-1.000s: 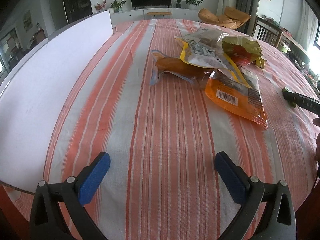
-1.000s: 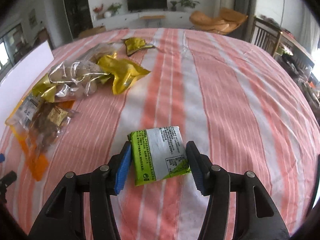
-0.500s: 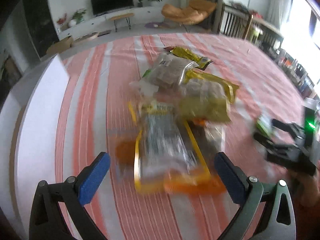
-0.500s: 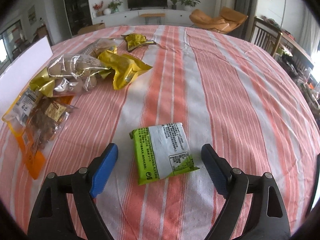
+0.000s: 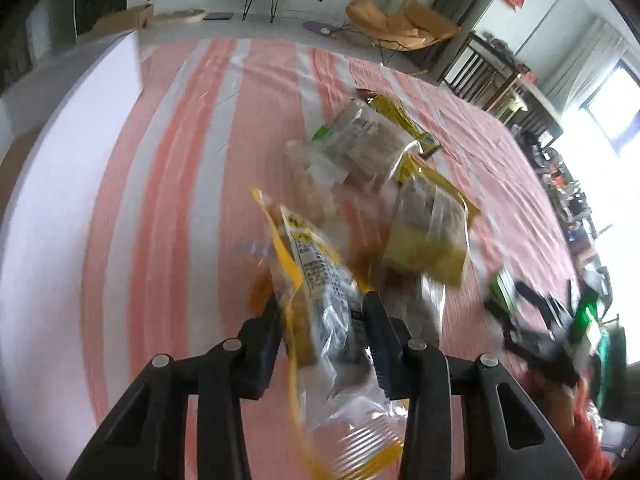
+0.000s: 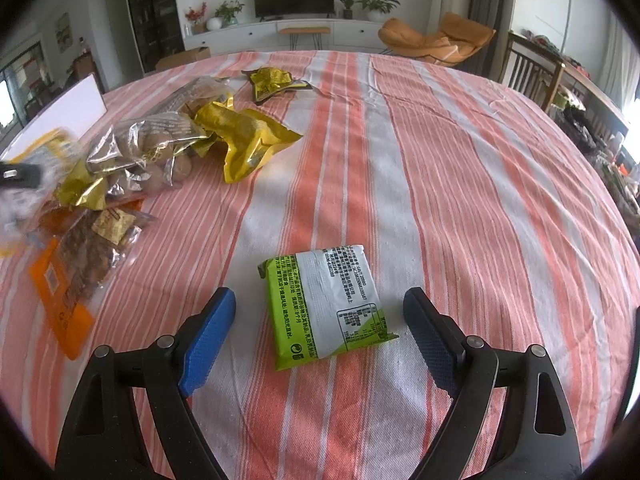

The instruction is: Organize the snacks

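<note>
On a striped tablecloth [image 6: 460,184], the left gripper [image 5: 320,312], its jaws just closed, clamps a yellow-edged clear snack bag [image 5: 320,280] at the near edge of the snack pile [image 5: 384,184]. The right gripper [image 6: 320,336], its jaws just spread wide, straddles a green-and-white packet [image 6: 326,306] lying flat, untouched. Bare cloth stretches right of the packet to the table's edge.

soft daylight, blown-out window [image 5: 612,120] at right, left wrist view motion-blurred, right wrist view sharp, fisheye bending and dark corners
</note>
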A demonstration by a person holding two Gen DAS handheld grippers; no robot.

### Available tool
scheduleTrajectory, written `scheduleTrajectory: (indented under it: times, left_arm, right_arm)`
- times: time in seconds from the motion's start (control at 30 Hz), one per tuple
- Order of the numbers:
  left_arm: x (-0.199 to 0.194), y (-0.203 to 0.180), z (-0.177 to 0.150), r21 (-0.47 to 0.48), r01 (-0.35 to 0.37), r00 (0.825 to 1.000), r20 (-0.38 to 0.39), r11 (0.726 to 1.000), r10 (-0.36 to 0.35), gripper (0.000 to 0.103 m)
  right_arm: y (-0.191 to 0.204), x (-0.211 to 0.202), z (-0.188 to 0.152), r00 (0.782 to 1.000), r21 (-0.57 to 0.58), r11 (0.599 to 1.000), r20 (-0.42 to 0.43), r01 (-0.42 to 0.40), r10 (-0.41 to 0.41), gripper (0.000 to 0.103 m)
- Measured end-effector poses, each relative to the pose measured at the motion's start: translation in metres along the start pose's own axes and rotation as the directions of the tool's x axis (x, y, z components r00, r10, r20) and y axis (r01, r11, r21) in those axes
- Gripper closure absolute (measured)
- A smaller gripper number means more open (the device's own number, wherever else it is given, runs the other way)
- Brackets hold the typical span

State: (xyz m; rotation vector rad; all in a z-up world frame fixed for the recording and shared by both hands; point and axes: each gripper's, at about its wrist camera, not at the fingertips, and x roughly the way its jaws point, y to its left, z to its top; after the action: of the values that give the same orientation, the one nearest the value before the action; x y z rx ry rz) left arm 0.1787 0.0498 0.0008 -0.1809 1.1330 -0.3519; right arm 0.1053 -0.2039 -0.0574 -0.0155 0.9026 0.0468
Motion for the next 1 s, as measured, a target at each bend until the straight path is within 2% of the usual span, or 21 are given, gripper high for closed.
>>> scheduleTrajectory:
  times: [0.13, 0.17, 0.2, 0.3, 0.4, 0.47, 0.53, 0.57, 0.6, 0.67, 0.7, 0.77, 0.87, 0.93, 1.0]
  left_arm:
    - [-0.009, 0.034, -0.048, -0.045, 0.053, 0.997, -0.052, 0.998, -0.055, 0.064]
    - [-0.008, 0.041, -0.056, -0.047, 0.04, 0.997, -0.057, 0.998, -0.043, 0.064]
    - [-0.01, 0.044, -0.064, -0.047, 0.024, 0.998, -0.055, 0.999, -0.026, 0.061]
    - [-0.011, 0.061, -0.081, -0.081, -0.032, 0.999, -0.039, 0.996, 0.029, 0.032]
    - [-0.018, 0.069, -0.084, -0.109, -0.023, 1.0, -0.014, 0.994, 0.022, 0.028]
    - [-0.02, 0.06, -0.086, -0.071, -0.012, 1.0, -0.006, 0.997, 0.011, 0.024]
    - [-0.023, 0.041, -0.092, 0.022, -0.04, 0.999, 0.007, 0.999, 0.04, 0.02]
    - [-0.022, 0.032, -0.094, 0.064, -0.064, 0.998, 0.013, 0.996, 0.063, 0.019]
    - [-0.023, 0.028, -0.097, 0.089, -0.081, 0.997, 0.017, 0.993, 0.08, 0.017]
    - [-0.016, 0.015, -0.102, 0.132, -0.119, 0.993, 0.021, 0.984, 0.117, 0.017]
    - [-0.012, 0.012, -0.103, 0.137, -0.129, 0.992, 0.021, 0.982, 0.127, 0.017]
    - [-0.002, 0.01, -0.106, 0.116, -0.15, 0.989, 0.017, 0.982, 0.149, 0.017]
    - [0.007, 0.018, -0.107, 0.058, -0.137, 0.991, 0.01, 0.989, 0.137, 0.015]
    - [0.009, 0.019, -0.111, 0.039, -0.145, 0.989, 0.03, 0.989, 0.143, 0.009]
    - [0.011, 0.018, -0.114, 0.044, -0.166, 0.986, 0.033, 0.985, 0.164, 0.006]
  right_arm:
    - [-0.001, 0.0, 0.0, 1.0, -0.002, 1.0, -0.001, 0.0, 0.0, 0.014]
    - [-0.001, 0.002, 0.0, 1.0, -0.002, 1.0, -0.002, 0.001, -0.001, 0.014]
    - [-0.001, 0.001, 0.0, 1.0, -0.002, 1.0, -0.002, 0.001, -0.001, 0.014]
    - [-0.001, 0.001, 0.0, 1.0, -0.002, 1.0, -0.001, 0.0, 0.0, 0.014]
    - [-0.001, 0.001, 0.0, 1.0, -0.001, 1.0, 0.0, -0.007, 0.007, 0.014]
    - [-0.007, -0.001, 0.002, 0.998, 0.0, 0.998, -0.009, -0.06, 0.06, 0.013]
    - [-0.022, -0.005, 0.004, 0.987, 0.058, 0.986, -0.008, -0.159, 0.16, 0.014]
    - [-0.039, -0.007, 0.005, 0.965, 0.136, 0.956, -0.001, -0.259, 0.262, 0.014]
    - [-0.052, -0.008, 0.007, 0.946, 0.198, 0.927, 0.005, -0.317, 0.323, 0.014]
    - [-0.076, -0.008, 0.01, 0.929, 0.308, 0.882, 0.01, -0.356, 0.371, 0.014]
    - [-0.089, -0.01, 0.013, 0.934, 0.349, 0.875, 0.003, -0.336, 0.357, 0.014]
    - [-0.094, -0.011, 0.02, 0.944, 0.337, 0.894, -0.041, -0.294, 0.326, 0.014]
    - [-0.074, -0.007, 0.026, 0.96, 0.199, 0.959, -0.154, -0.201, 0.233, 0.014]
    - [-0.056, -0.009, 0.023, 0.977, 0.11, 0.985, -0.155, -0.133, 0.149, 0.014]
    - [-0.047, -0.012, 0.019, 0.987, 0.102, 0.989, -0.107, -0.11, 0.121, 0.014]
